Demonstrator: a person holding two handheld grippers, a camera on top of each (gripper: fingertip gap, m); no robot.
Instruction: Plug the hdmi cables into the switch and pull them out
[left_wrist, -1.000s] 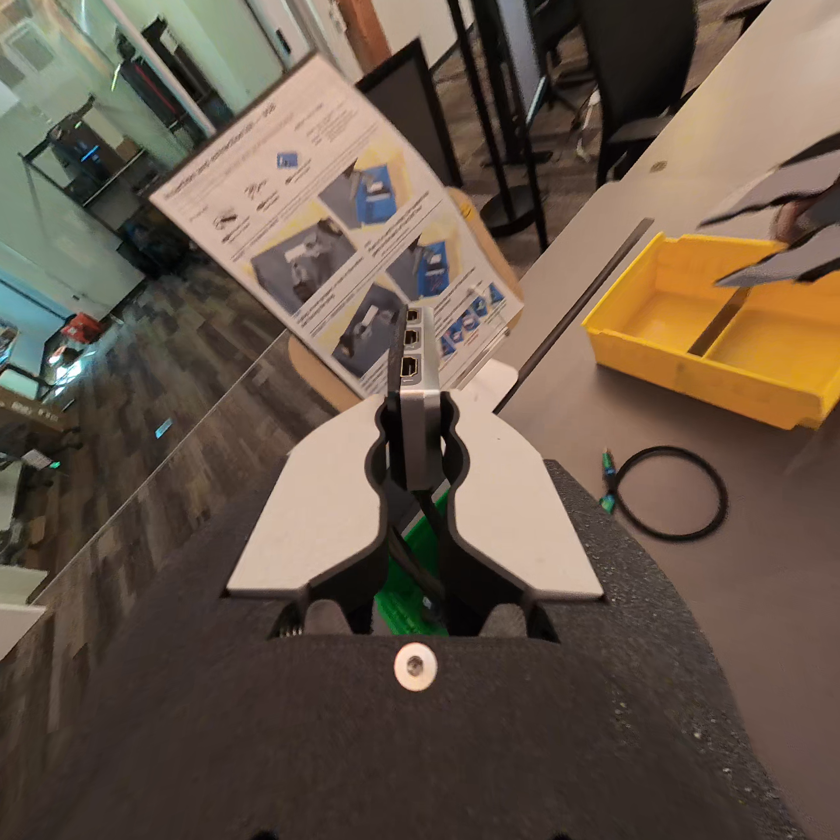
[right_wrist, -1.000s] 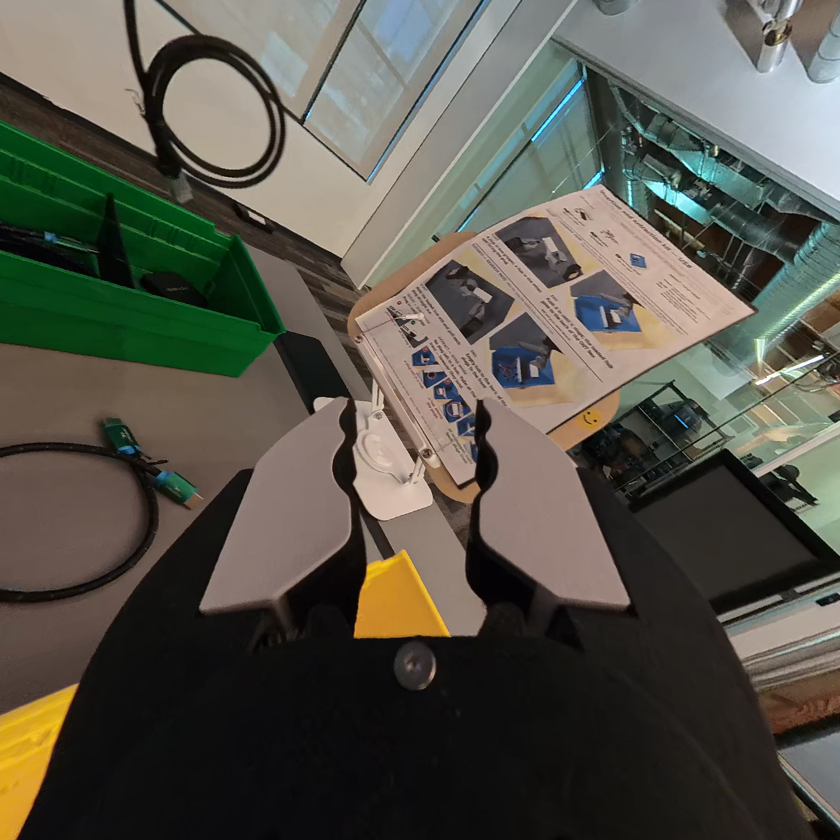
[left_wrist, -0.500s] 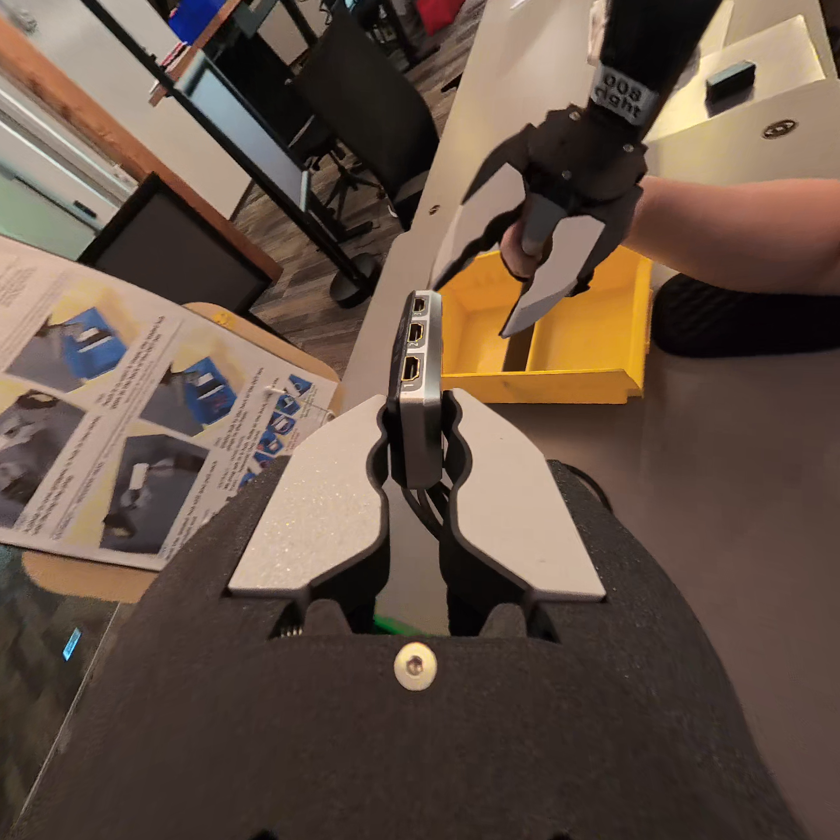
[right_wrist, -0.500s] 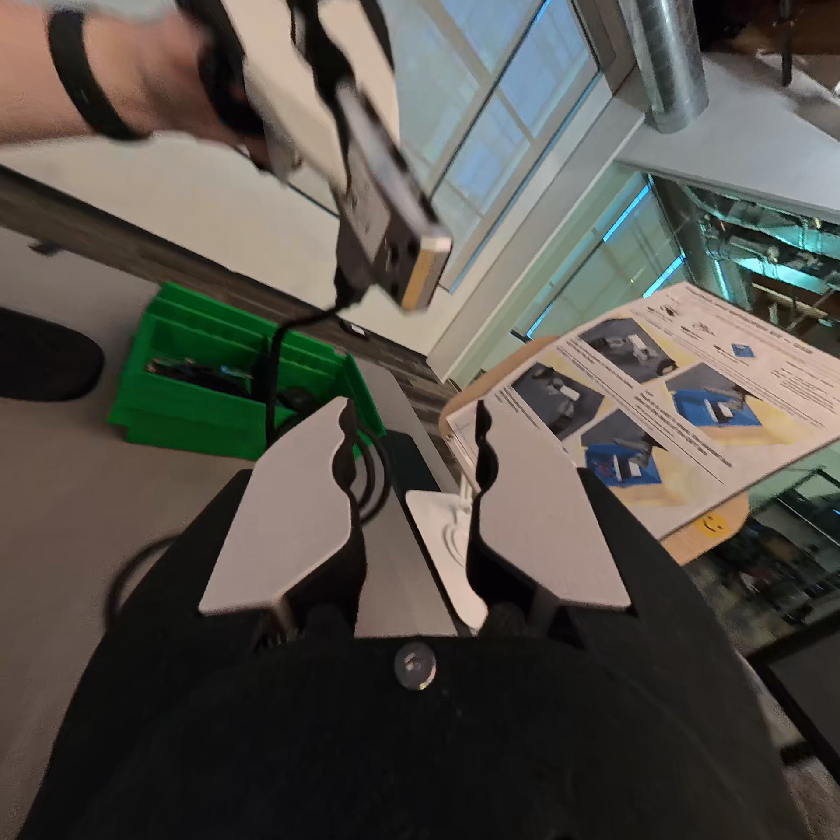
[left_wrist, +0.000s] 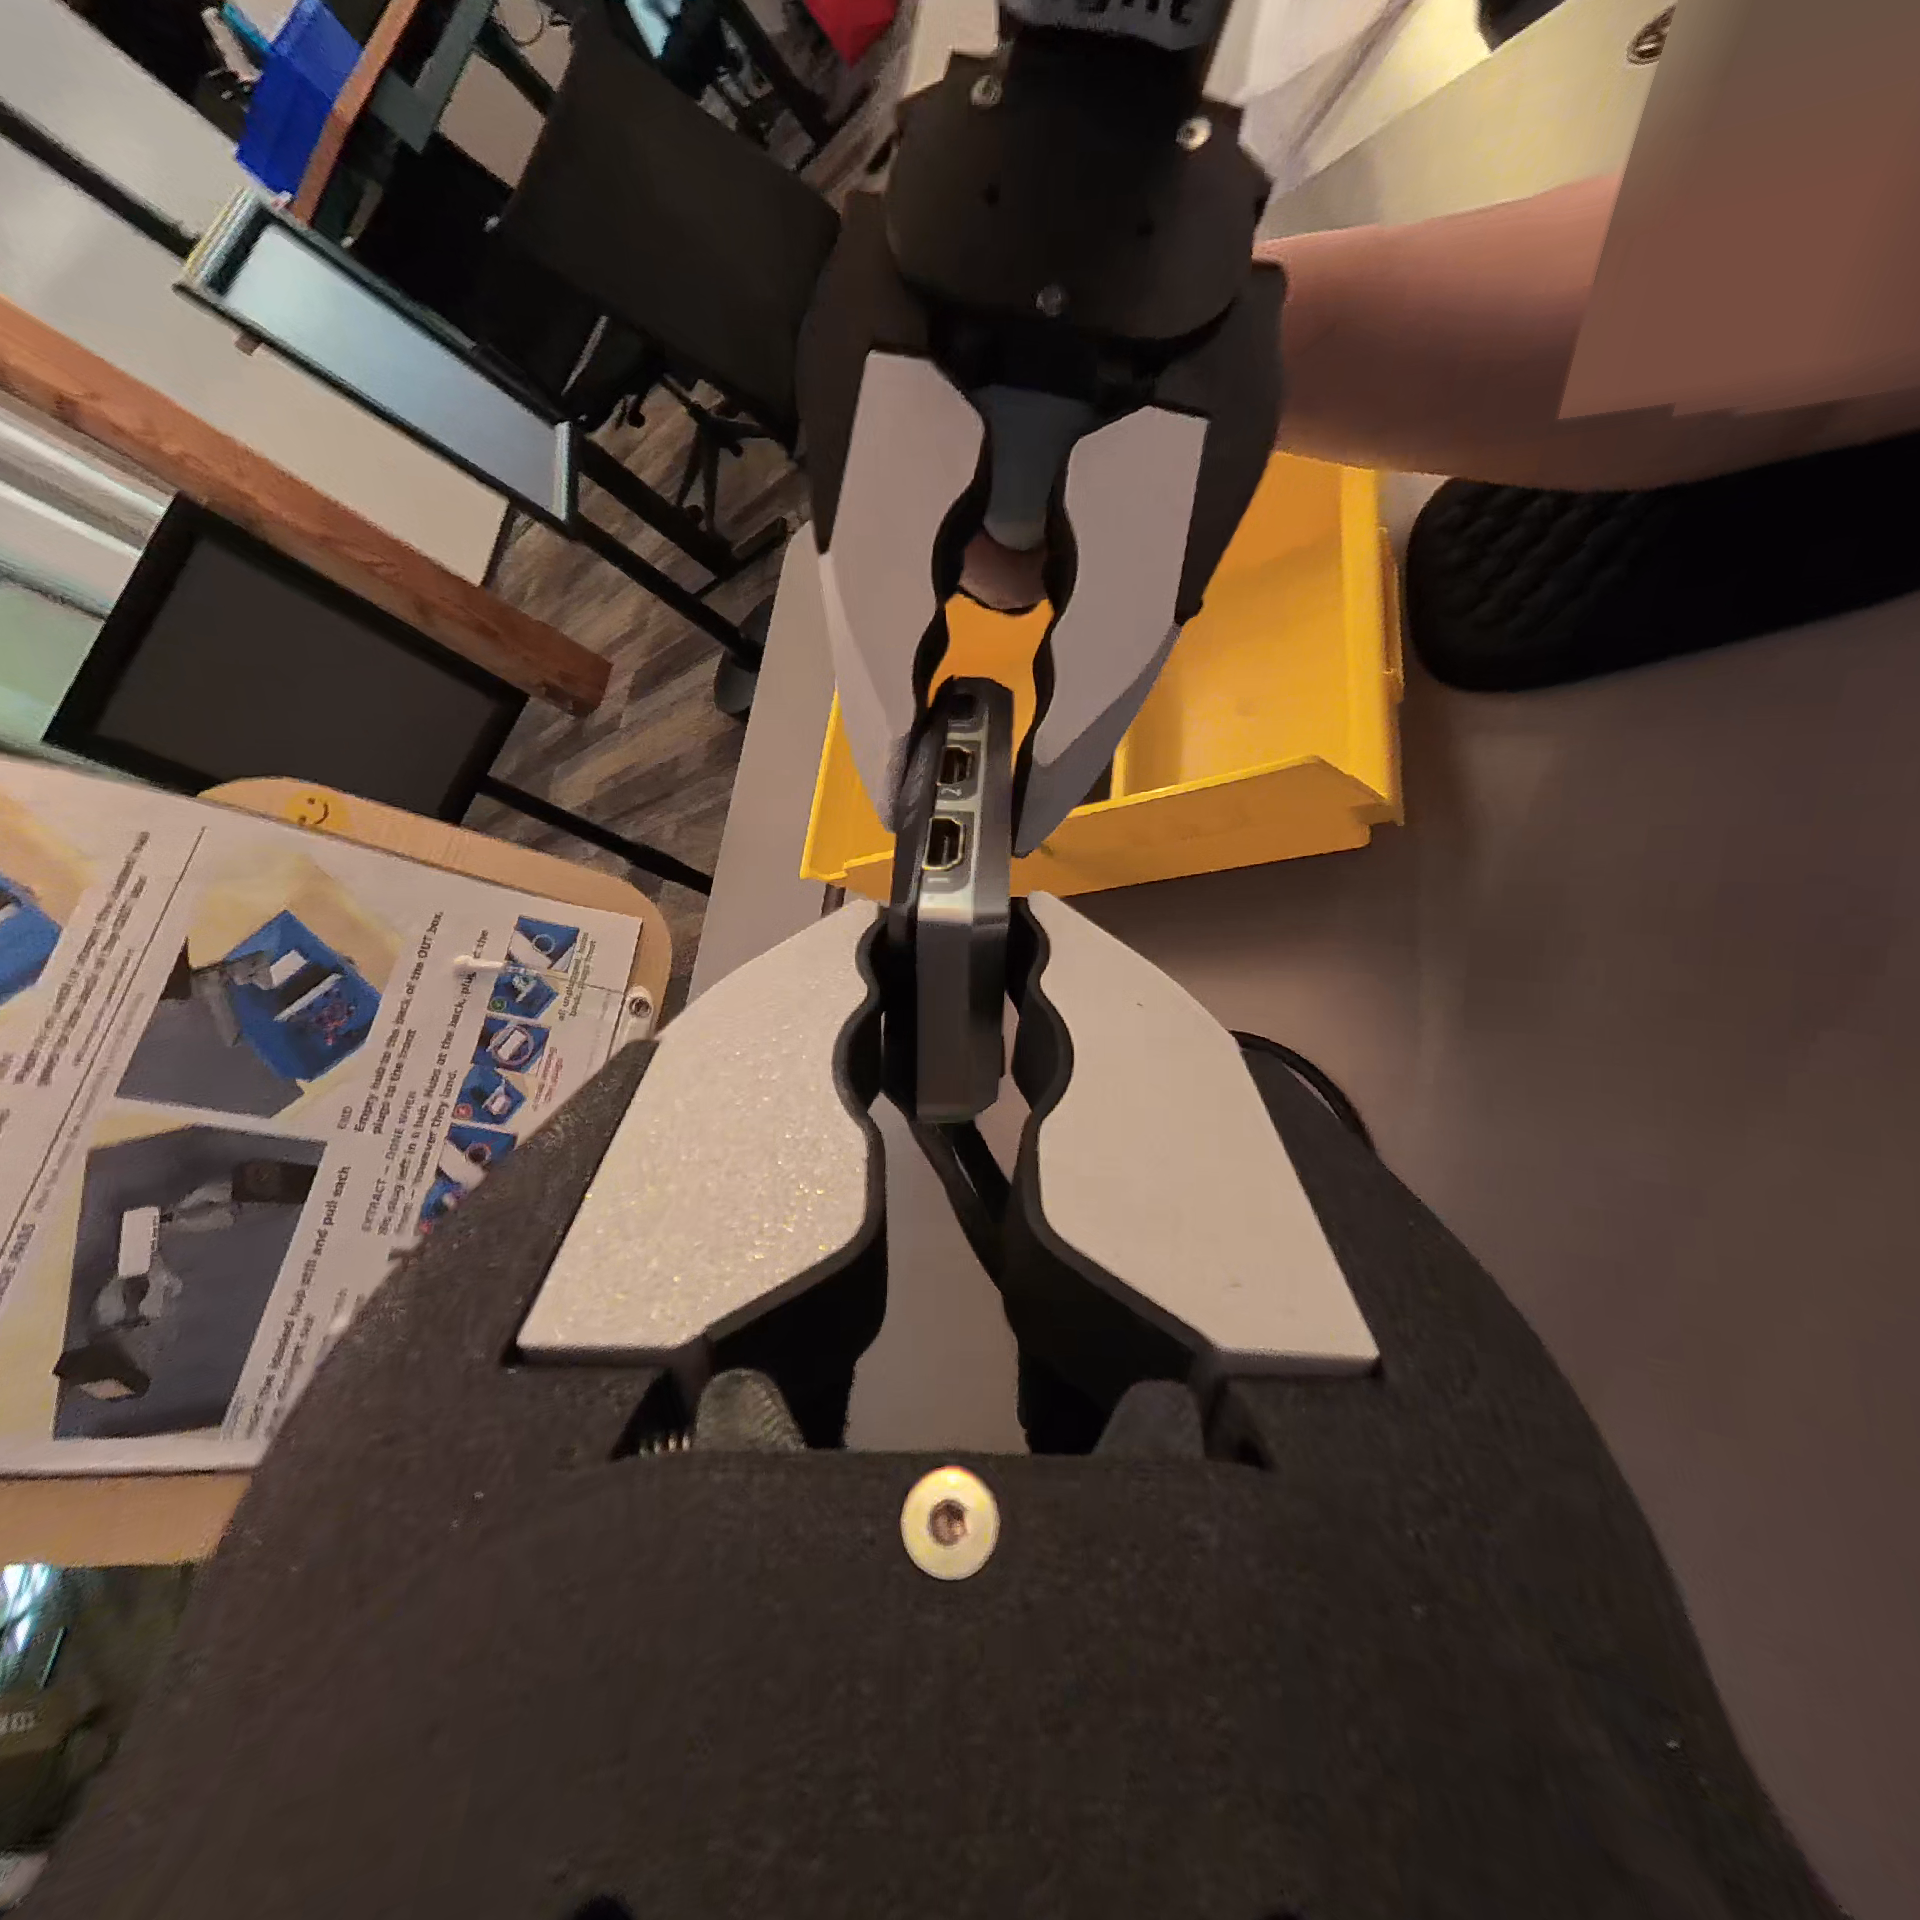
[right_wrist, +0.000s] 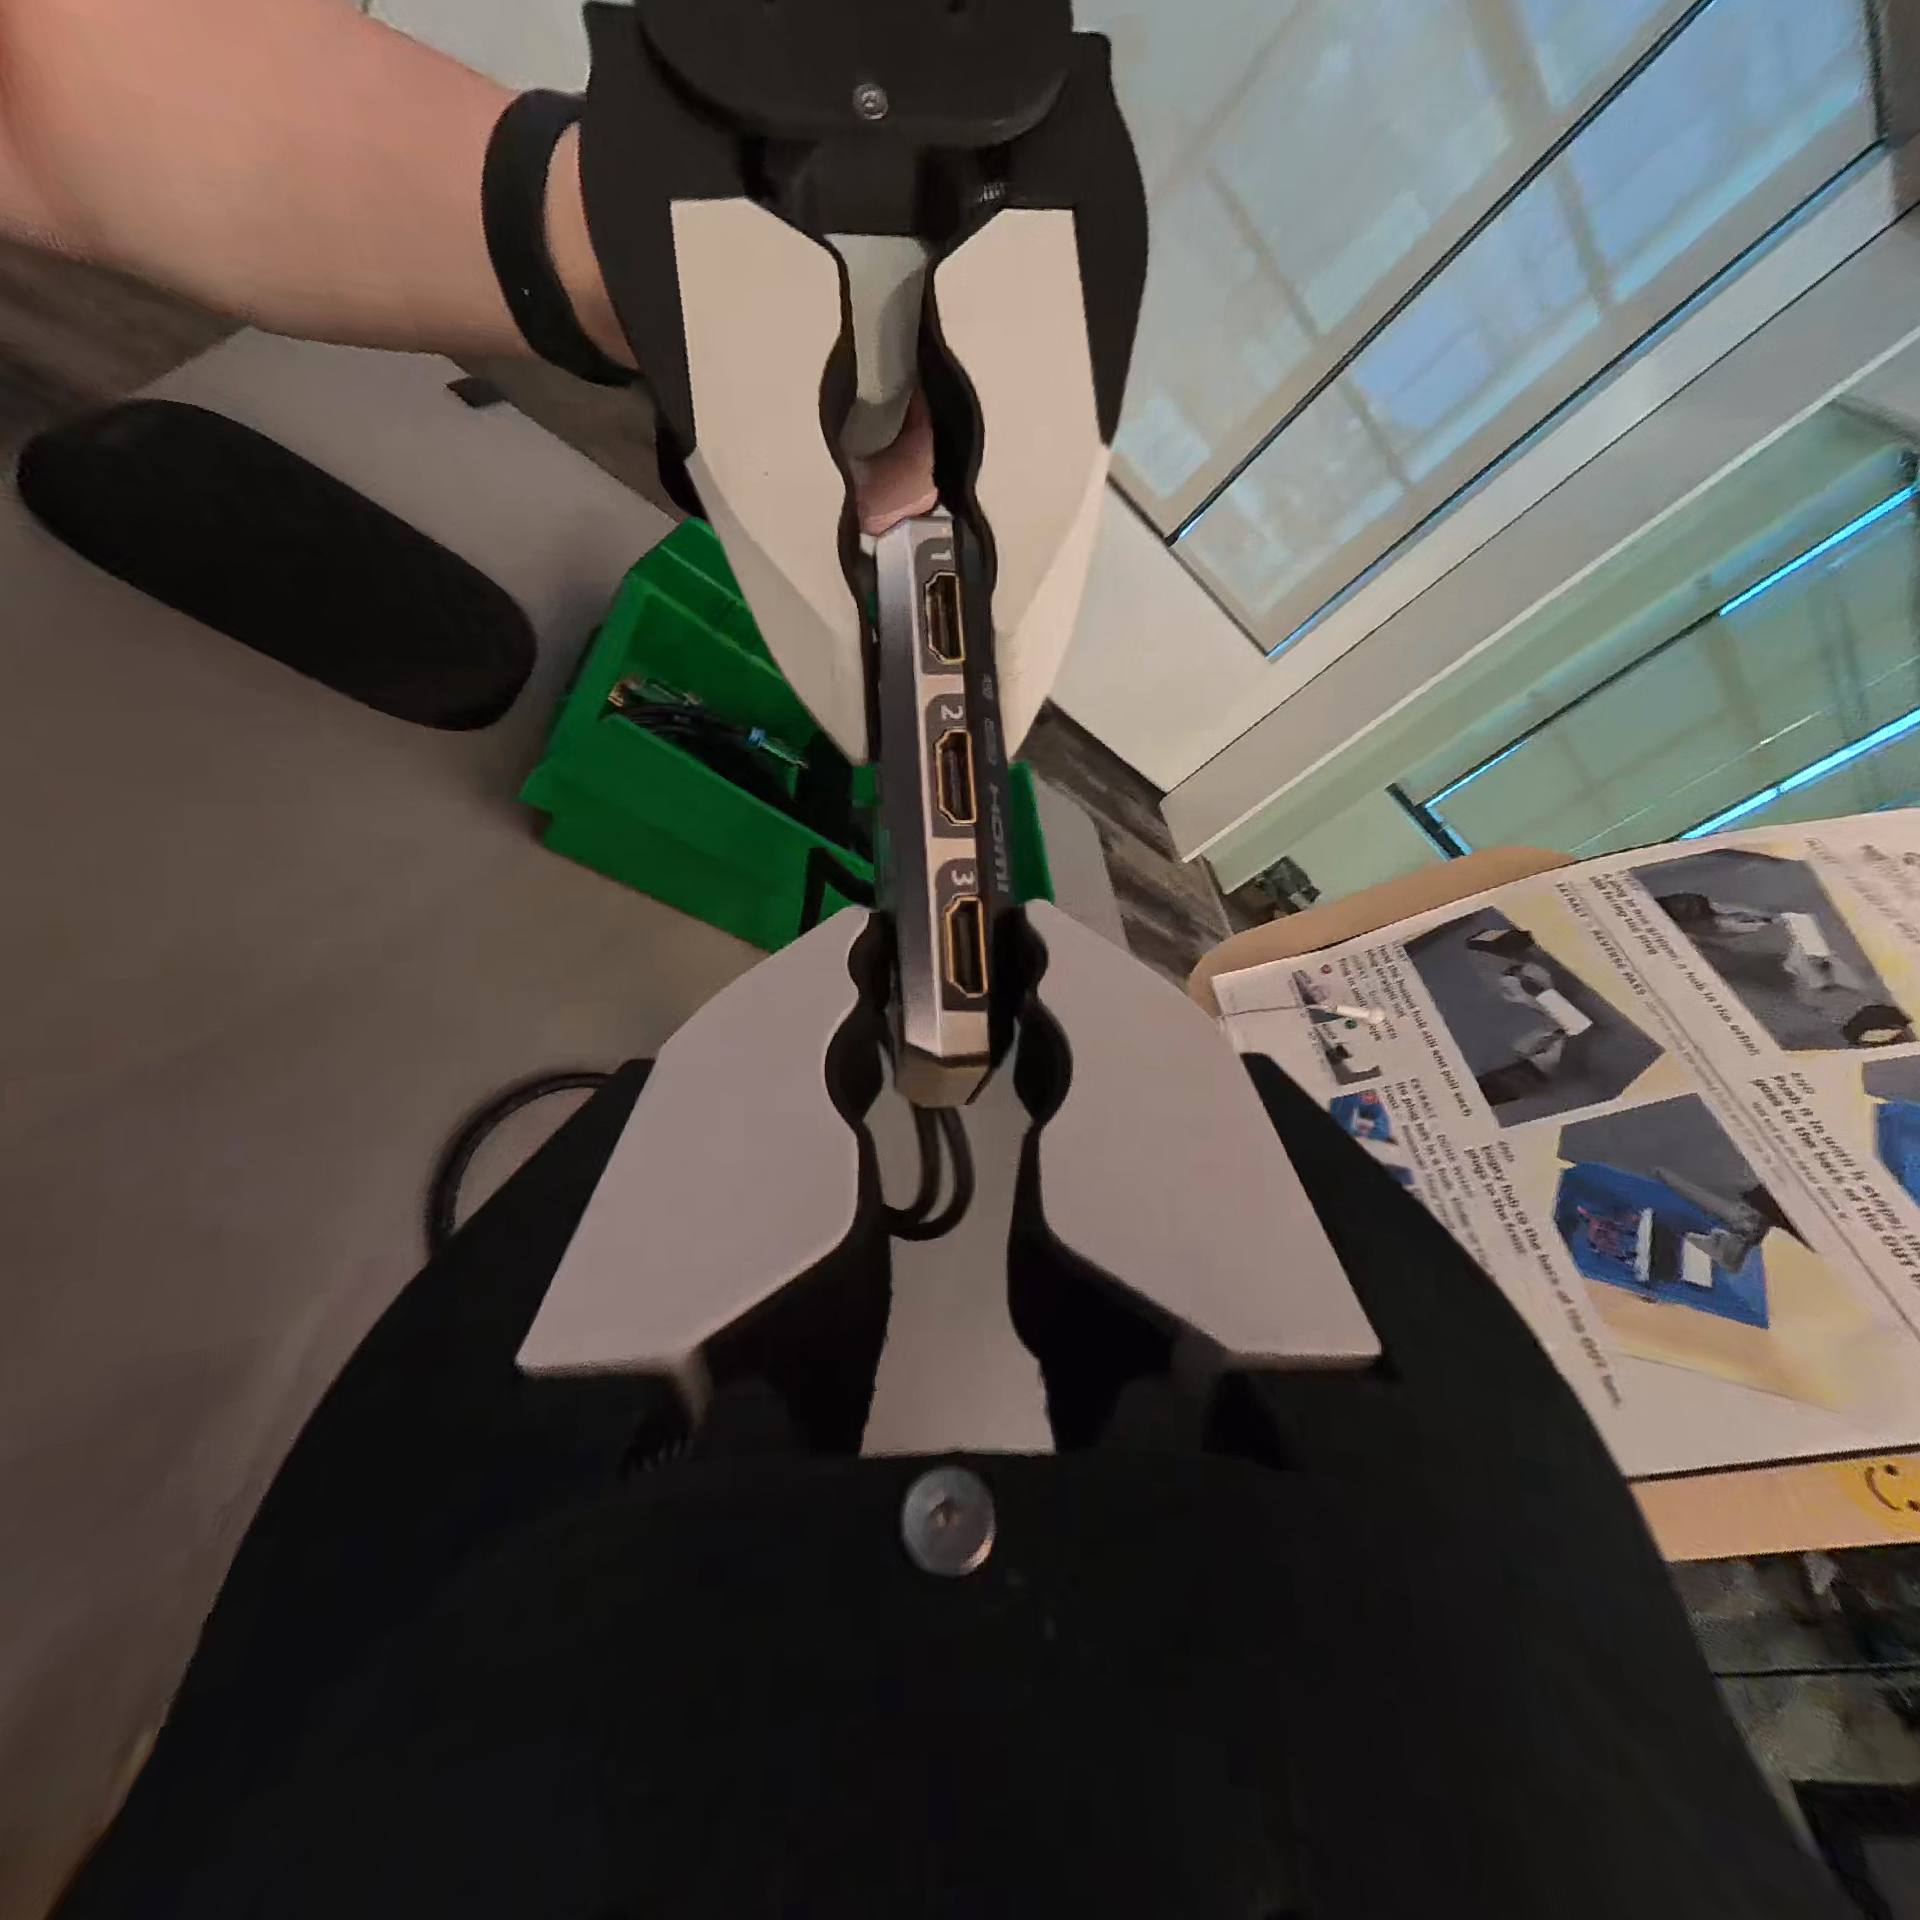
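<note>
The grey HDMI switch (left_wrist: 956, 935) is held in the air between both grippers, edge on. Its three ports face the right wrist camera (right_wrist: 925, 831) and are empty. My left gripper (left_wrist: 951, 914) is shut on one end of the switch. My right gripper (right_wrist: 945, 925) is closed around the other end, fingers against its sides. Each gripper also shows in the other's view: the right (left_wrist: 961, 831), the left (right_wrist: 940, 743). The switch's own black cable (right_wrist: 925, 1184) hangs below it. A coiled black HDMI cable (right_wrist: 468, 1143) lies on the table, mostly hidden by my right gripper.
A yellow bin (left_wrist: 1268, 707) stands on the grey table (left_wrist: 1558, 1039) behind the right gripper. A green bin (right_wrist: 665, 790) holding cables stands behind the left one. An instruction sheet on a stand (right_wrist: 1662, 1091) is at the table edge. Black arm pads (left_wrist: 1662, 561) lie under the forearms. My two grippers' fingertips are within a few centimetres of each other.
The two grippers have swung to face each other. My right gripper moved in from open and empty and narrowed onto the free end of the switch held by the left.
</note>
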